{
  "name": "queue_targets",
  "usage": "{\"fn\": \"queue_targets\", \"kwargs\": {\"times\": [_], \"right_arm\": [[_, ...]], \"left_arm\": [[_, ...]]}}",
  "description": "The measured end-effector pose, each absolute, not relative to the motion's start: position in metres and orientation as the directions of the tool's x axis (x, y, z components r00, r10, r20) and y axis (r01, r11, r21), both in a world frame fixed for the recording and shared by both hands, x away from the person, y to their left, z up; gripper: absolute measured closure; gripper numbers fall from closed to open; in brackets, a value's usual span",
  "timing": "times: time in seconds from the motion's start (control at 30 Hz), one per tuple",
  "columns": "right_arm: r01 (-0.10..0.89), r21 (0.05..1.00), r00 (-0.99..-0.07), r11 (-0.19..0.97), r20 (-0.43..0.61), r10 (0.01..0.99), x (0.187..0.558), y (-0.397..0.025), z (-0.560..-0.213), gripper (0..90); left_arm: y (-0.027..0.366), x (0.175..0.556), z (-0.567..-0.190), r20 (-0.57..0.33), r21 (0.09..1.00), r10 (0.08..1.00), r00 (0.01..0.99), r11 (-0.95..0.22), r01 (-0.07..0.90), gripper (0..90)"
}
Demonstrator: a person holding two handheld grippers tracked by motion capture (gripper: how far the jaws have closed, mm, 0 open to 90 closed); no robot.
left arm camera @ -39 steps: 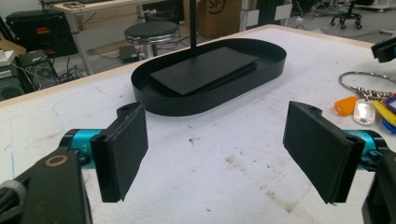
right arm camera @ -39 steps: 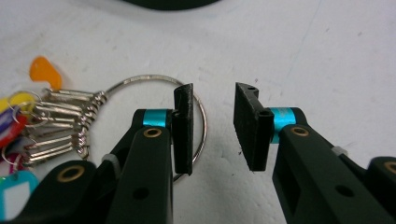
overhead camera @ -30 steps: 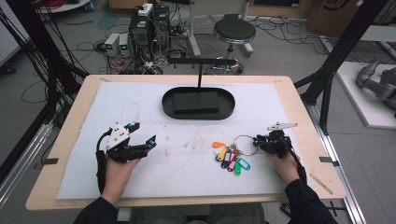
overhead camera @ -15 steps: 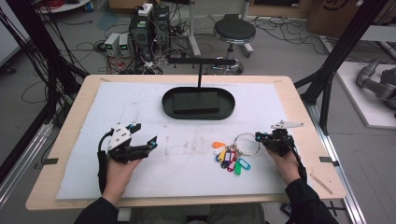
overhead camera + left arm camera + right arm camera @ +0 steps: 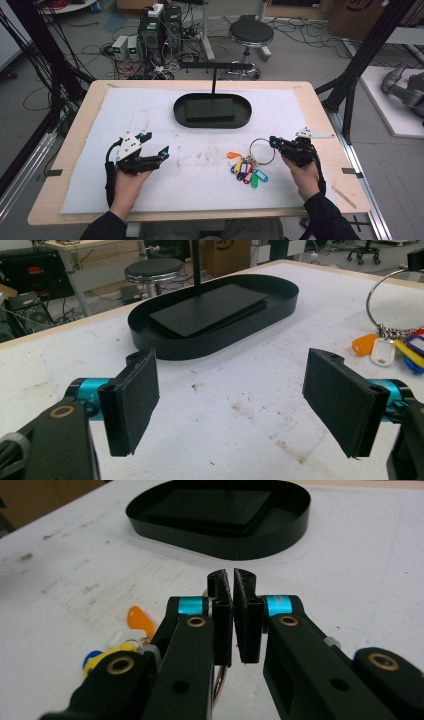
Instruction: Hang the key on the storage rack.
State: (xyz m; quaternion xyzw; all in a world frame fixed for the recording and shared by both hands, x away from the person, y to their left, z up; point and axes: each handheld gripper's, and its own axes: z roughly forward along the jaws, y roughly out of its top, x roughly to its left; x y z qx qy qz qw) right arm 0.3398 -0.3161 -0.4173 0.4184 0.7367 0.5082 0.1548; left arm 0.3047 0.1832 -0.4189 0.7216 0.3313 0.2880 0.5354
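Observation:
A metal key ring (image 5: 262, 150) with several coloured tags (image 5: 245, 169) lies right of the table's middle. My right gripper (image 5: 274, 142) is shut on the ring's right side. In the right gripper view the jaws (image 5: 231, 576) press together with the ring's wire (image 5: 219, 680) between them, and the orange tag (image 5: 139, 619) lies to the left. My left gripper (image 5: 159, 153) rests on the white mat at the left, open and holding nothing. In the left gripper view its pads (image 5: 132, 400) stand wide apart, with the ring (image 5: 374, 295) tilted up at the far right.
A black oval tray (image 5: 181, 114) holding a dark flat slab (image 5: 210, 108) sits at the back middle, with a thin T-shaped post (image 5: 214, 75) rising behind it. The white mat (image 5: 200, 165) covers most of the wooden table. Cables, electronics and a stool stand on the floor beyond.
My right gripper has edged slightly left and forward on the ring. The left gripper has stayed put and open.

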Motion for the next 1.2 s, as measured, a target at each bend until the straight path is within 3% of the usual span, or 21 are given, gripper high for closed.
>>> {"fn": "queue_targets", "kwargs": {"times": [0.23, 0.43, 1.2], "right_arm": [[0.502, 0.852, -0.61, 0.15, 0.226, 0.759, 0.339, -0.309, -0.42, 83.9], [0.515, 0.841, -0.616, 0.166, 0.229, 0.753, 0.341, -0.308, -0.421, 86.8], [0.38, 0.902, -0.71, 0.203, 0.144, 0.689, 0.338, -0.3, -0.381, 87.8]], "left_arm": [[0.181, 0.305, -0.42, 0.058, 0.964, 0.78, 0.623, -0.205, 0.168, 22.6], [0.18, 0.305, -0.42, 0.059, 0.964, 0.773, 0.632, -0.209, 0.166, 22.6], [0.165, 0.313, -0.408, 0.014, 0.974, 0.692, 0.722, -0.173, 0.146, 22.7]]}}
